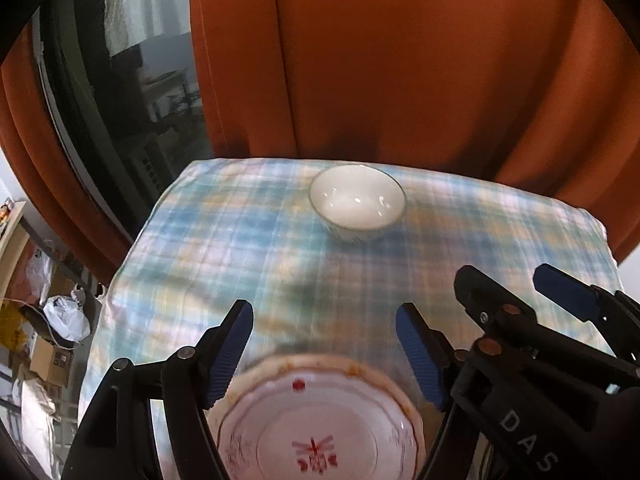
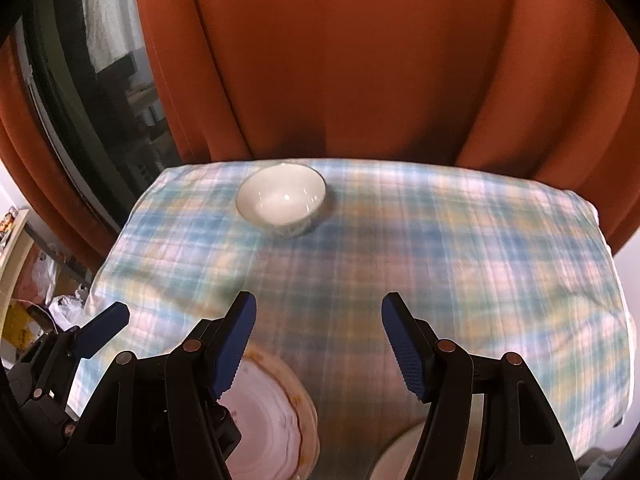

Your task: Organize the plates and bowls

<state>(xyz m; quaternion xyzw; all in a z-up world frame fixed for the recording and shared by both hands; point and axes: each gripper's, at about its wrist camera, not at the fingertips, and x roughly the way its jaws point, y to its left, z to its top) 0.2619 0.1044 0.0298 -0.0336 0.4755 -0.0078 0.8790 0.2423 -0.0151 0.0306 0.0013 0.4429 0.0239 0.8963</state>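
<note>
A white bowl (image 1: 357, 201) stands upright near the far edge of the plaid-covered table (image 1: 224, 248); it also shows in the right wrist view (image 2: 281, 199). A white plate with red marks and an orange rim (image 1: 318, 424) lies at the near edge, below my open, empty left gripper (image 1: 324, 354). The same plate (image 2: 276, 412) lies below and left of my open, empty right gripper (image 2: 318, 344). Another pale dish rim (image 2: 400, 456) peeks out at the bottom right. The right gripper (image 1: 532, 292) shows beside the left one, and the left gripper (image 2: 100, 328) shows at the left.
An orange curtain (image 1: 400, 60) hangs right behind the table, with a dark window (image 1: 120, 100) to its left. Boxes, bags and a shelf (image 1: 44, 320) sit on the floor past the table's left edge. The tablecloth drops off at the right edge (image 2: 616, 300).
</note>
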